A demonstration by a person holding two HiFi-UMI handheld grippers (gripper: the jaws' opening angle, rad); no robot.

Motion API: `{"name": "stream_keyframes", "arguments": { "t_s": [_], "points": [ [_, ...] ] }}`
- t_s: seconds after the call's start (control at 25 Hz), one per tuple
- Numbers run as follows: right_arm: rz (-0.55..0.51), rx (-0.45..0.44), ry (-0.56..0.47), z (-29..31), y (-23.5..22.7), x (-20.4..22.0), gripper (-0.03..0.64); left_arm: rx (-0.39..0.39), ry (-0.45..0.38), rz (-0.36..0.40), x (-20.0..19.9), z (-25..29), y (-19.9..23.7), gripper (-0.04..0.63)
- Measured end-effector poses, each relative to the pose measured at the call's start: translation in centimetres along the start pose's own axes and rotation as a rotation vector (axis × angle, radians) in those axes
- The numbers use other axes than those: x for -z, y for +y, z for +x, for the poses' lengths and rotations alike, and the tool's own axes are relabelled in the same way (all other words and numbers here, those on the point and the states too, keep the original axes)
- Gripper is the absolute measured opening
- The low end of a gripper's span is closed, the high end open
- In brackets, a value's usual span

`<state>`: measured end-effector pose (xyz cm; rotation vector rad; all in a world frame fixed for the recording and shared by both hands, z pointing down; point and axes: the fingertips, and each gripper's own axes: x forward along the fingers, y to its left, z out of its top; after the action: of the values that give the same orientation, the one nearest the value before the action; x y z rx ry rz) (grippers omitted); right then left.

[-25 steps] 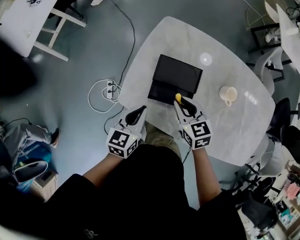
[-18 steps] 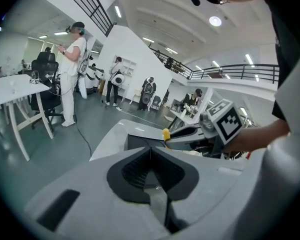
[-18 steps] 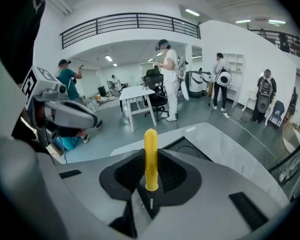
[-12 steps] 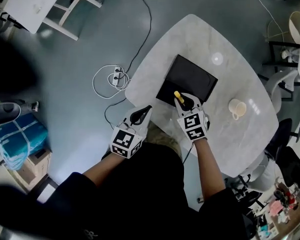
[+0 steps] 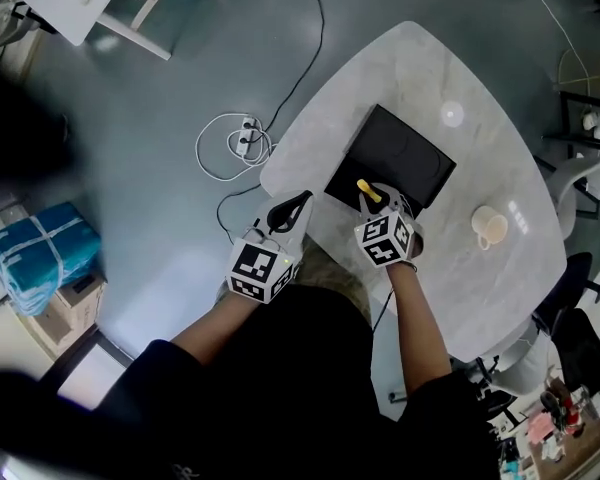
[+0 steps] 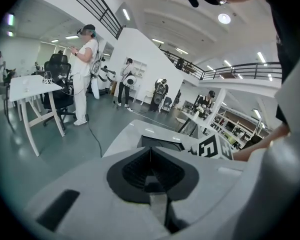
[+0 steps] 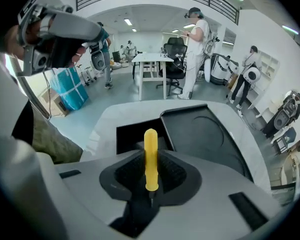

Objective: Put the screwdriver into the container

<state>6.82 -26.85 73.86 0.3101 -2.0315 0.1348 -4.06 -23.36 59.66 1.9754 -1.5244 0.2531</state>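
My right gripper [image 5: 376,198] is shut on a yellow-handled screwdriver [image 5: 368,189], whose handle sticks out forward past the pads [image 7: 150,156]. It hovers at the near edge of the black container [image 5: 405,153] on the white table [image 5: 420,63]. The right gripper view shows the container's open rectangular well [image 7: 132,134] just ahead of the handle, with a flat black panel [image 7: 205,134] to the right. My left gripper [image 5: 289,211] is shut on nothing at the table's near-left edge [image 6: 150,171], left of the container [image 6: 157,143].
A cream cup [image 5: 490,226] stands on the table right of the container. A white cable with a power strip [image 5: 238,143] lies on the floor to the left, with a blue bundle [image 5: 42,253] farther left. Several people and desks stand beyond.
My right gripper has carried the screwdriver forward, closer to the container's near edge. The left gripper has stayed beside it. The head camera's view has shifted.
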Motion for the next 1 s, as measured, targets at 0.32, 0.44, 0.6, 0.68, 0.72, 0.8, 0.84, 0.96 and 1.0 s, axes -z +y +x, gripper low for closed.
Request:
{"name": "stream_keyframes", "arguments": {
  "t_s": [0.32, 0.44, 0.6, 0.68, 0.72, 0.8, 0.84, 0.96, 1.0],
  "points": [
    [-0.011, -0.033, 0.013, 3.6, 0.5, 1.3, 0.073, -0.018, 0.006, 0.000, 1.2, -0.3, -1.1, 0.017],
    [-0.025, -0.049, 0.022, 4.6, 0.6, 1.8, 0.072, -0.023, 0.007, 0.006, 1.7, -0.4, -1.9, 0.017],
    [-0.029, -0.067, 0.036, 5.8, 1.0, 2.9, 0.074, -0.051, 0.012, 0.012, 2.5, -1.0, -2.1, 0.017],
    [-0.028, -0.066, 0.033, 6.0, 1.1, 3.1, 0.074, -0.063, 0.014, 0.015, 2.7, -1.5, -2.1, 0.017],
    [-0.028, -0.065, 0.031, 6.0, 1.1, 3.1, 0.074, -0.069, 0.012, 0.017, 2.7, -1.8, -2.0, 0.017],
    [-0.029, -0.064, 0.027, 6.1, 1.0, 3.0, 0.074, -0.085, 0.007, 0.017, 2.6, -2.4, -1.5, 0.017],
    [-0.030, -0.066, 0.028, 6.2, 1.0, 2.9, 0.074, -0.094, 0.003, 0.015, 2.6, -2.7, -1.3, 0.017],
    [-0.050, -0.077, 0.044, 6.4, 1.4, 3.1, 0.080, -0.110, -0.010, 0.005, 2.5, -3.7, -0.8, 0.017],
    [-0.066, -0.078, 0.050, 6.4, 1.4, 3.0, 0.081, -0.112, -0.015, 0.003, 2.4, -4.0, -0.8, 0.017]
  ]
}}
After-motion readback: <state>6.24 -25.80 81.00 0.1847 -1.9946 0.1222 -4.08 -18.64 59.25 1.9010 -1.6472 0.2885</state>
